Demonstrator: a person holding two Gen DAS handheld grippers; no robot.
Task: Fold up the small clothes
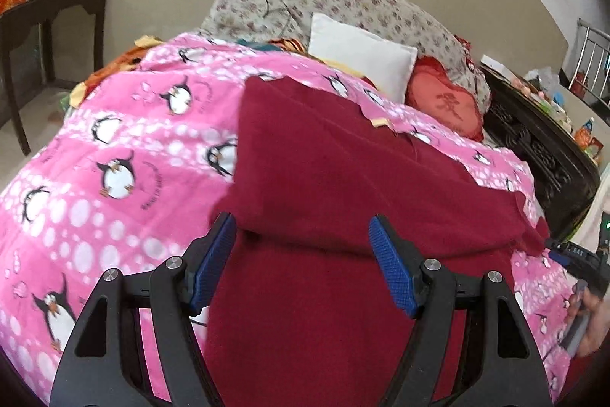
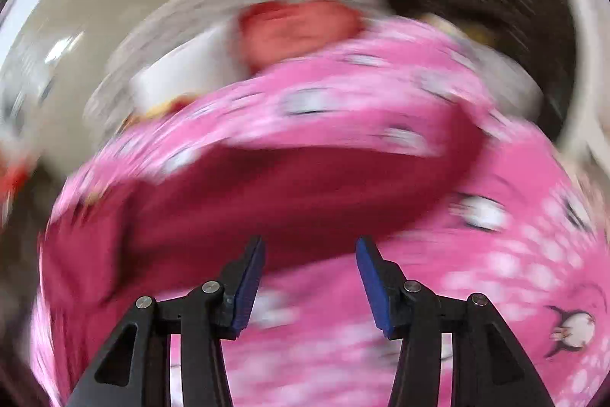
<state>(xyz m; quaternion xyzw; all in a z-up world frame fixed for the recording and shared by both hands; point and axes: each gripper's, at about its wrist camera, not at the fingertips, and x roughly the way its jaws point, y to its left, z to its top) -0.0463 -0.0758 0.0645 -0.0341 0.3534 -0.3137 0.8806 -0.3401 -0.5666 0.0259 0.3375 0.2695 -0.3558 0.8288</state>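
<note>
Left wrist view: left gripper point(image 1: 301, 235) gapes empty over the folded maroon garment point(image 1: 343, 170); right gripper point(image 2: 309, 256) likewise spread, holding nothing.

The left black plastic claw point(image 1: 301, 235) fills the lower frame: triangular cut-out arms, round silver screws at the pivots, ribbed blue pads point(image 1: 389, 266). The right black claw point(image 2: 309, 254) matches it. At the lower right edge, bare-skinned fingers point(image 1: 594, 315) wrap a grey handle.
</note>
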